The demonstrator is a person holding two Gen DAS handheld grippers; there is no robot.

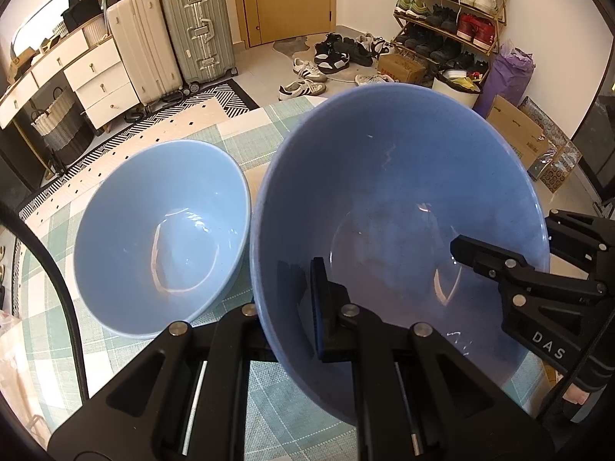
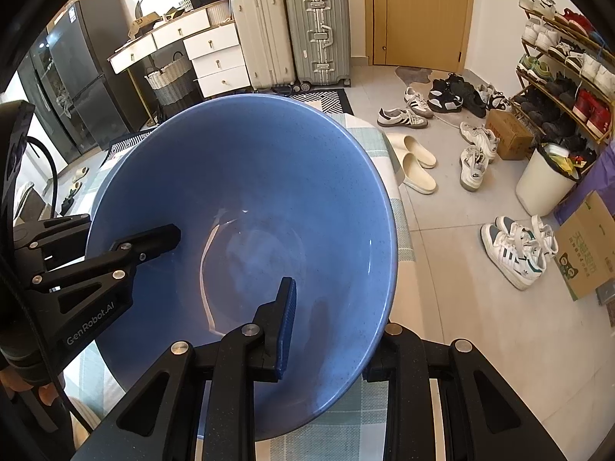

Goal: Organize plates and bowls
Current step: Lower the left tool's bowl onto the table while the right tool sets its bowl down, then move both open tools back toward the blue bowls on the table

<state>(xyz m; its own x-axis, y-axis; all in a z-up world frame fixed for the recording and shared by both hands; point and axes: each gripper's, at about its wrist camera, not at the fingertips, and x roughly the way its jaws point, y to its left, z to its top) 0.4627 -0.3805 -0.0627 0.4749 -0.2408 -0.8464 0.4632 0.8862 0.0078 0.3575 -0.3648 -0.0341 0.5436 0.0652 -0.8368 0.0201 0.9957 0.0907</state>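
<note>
Gripping the big blue bowl [image 1: 399, 207] by opposite rim walls: left hand-held gripper [image 1: 292, 307] and right hand-held gripper [image 2: 330, 330] each clenched on it. Glazed, stiff, likely heavy and slippery (chips easily). Held tilted above the tabletop [image 1: 269, 422], beside smaller blue bowl [image 1: 161, 238].

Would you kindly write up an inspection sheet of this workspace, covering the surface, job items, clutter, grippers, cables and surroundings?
Surface: table under a green checked tablecloth.
Job's things: large blue bowl held tilted; smaller blue bowl beside it on the cloth, empty. No plates seen.
Clutter: nothing seen on the visible cloth.
Grippers: left gripper clamps the large bowl's rim, one finger inside, one outside; right gripper clamps the opposite rim likewise.
Cables: black cable arcs along the left edge.
Surroundings: suitcases, shoe rack, loose shoes on the floor, cardboard boxes, white drawers.
</note>
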